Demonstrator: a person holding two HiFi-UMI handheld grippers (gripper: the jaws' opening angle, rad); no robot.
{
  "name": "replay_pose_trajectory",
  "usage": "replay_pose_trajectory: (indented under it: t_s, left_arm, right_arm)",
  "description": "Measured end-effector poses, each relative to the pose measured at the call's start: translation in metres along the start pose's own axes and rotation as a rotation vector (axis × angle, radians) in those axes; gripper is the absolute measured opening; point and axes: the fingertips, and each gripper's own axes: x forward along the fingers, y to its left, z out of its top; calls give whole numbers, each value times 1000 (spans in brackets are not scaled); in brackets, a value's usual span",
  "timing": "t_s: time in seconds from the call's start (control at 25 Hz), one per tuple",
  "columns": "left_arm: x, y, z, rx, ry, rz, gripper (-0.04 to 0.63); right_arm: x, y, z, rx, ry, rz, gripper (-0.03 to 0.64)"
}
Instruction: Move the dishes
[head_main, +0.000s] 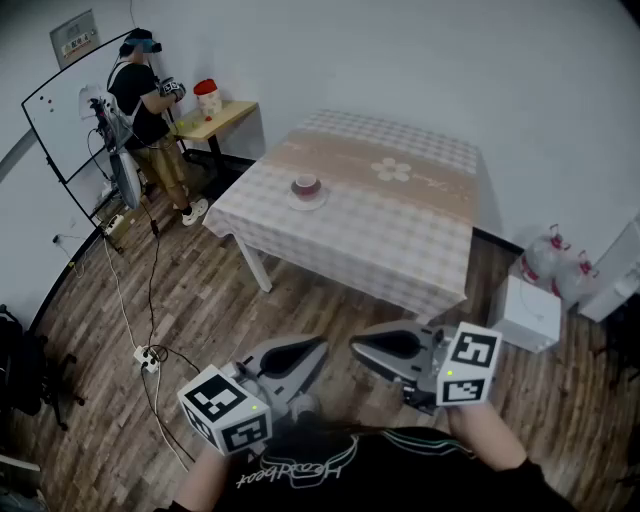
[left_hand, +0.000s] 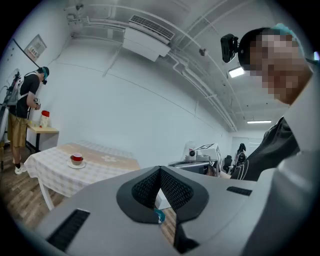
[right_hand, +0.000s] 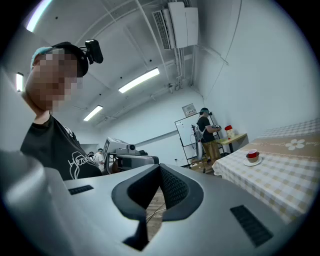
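Note:
A red cup on a white saucer (head_main: 306, 188) stands on the left part of a table with a checked cloth (head_main: 400, 250). It also shows in the left gripper view as the cup (left_hand: 76, 159) and in the right gripper view as the cup (right_hand: 252, 155). Both grippers hang low near my body, well short of the table and pointing toward each other. My left gripper (head_main: 318, 348) is shut with nothing in it, its tips (left_hand: 160, 169) meeting. My right gripper (head_main: 357, 347) is likewise shut and empty, jaws closed at the tip (right_hand: 160, 166).
Another person (head_main: 150, 110) stands at the back left by a whiteboard (head_main: 60, 110) and a small wooden table (head_main: 215, 118) with a red-lidded jar (head_main: 208, 97). Cables and a power strip (head_main: 148, 358) lie on the wood floor. A white box (head_main: 525, 312) and bags (head_main: 555, 262) sit right of the table.

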Motion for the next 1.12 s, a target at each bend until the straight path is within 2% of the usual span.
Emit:
replay_pose_trajectory:
  t_s: [0.64,0.92,1.12]
  left_arm:
    - [0,29,-7,-63,27,-19,-3]
    - [5,70,-14,-100,48,-42,-3]
    - [16,116,-9,-136,62,-59,-3]
  right_arm:
    - [21,-19,-6,68,13,-20,11]
    - [48,-49,-11,100,28,-45,11]
    - [71,-86,-7,133,34,-74,11]
